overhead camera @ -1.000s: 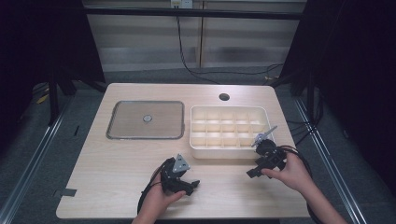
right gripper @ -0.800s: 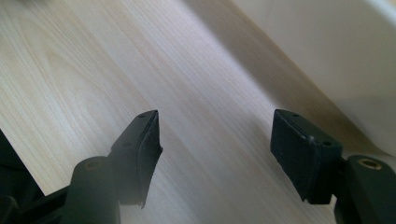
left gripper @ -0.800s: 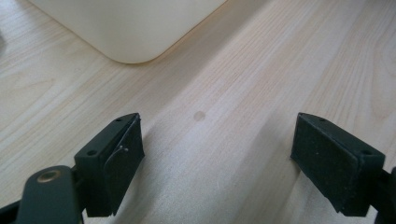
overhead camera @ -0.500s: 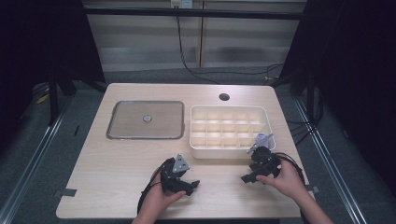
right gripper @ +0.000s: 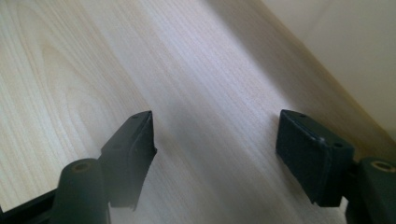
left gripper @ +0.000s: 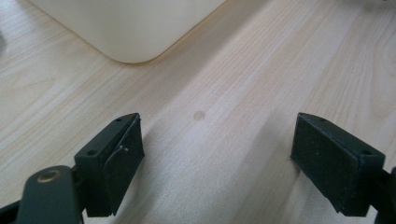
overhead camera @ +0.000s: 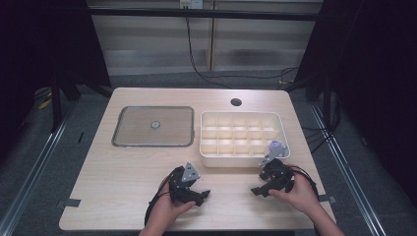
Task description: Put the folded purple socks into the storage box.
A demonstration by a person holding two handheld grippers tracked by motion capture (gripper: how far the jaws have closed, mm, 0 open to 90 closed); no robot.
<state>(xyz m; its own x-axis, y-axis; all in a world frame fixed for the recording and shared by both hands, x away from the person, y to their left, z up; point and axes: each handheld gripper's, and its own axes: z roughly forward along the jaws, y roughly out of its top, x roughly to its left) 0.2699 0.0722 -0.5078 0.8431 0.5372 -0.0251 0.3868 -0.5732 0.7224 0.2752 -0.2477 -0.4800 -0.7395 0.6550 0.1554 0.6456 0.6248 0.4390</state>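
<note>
High view: cream compartment tray (overhead camera: 244, 139), shallow, gridded, near right claw (overhead camera: 259, 191) and left claw (overhead camera: 202, 195), both apart.

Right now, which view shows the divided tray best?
The high view: the whole cream divided tray shows there, every compartment visible. The left gripper view catches just one rounded corner of it; the right gripper view shows a strip of its side wall.
</note>
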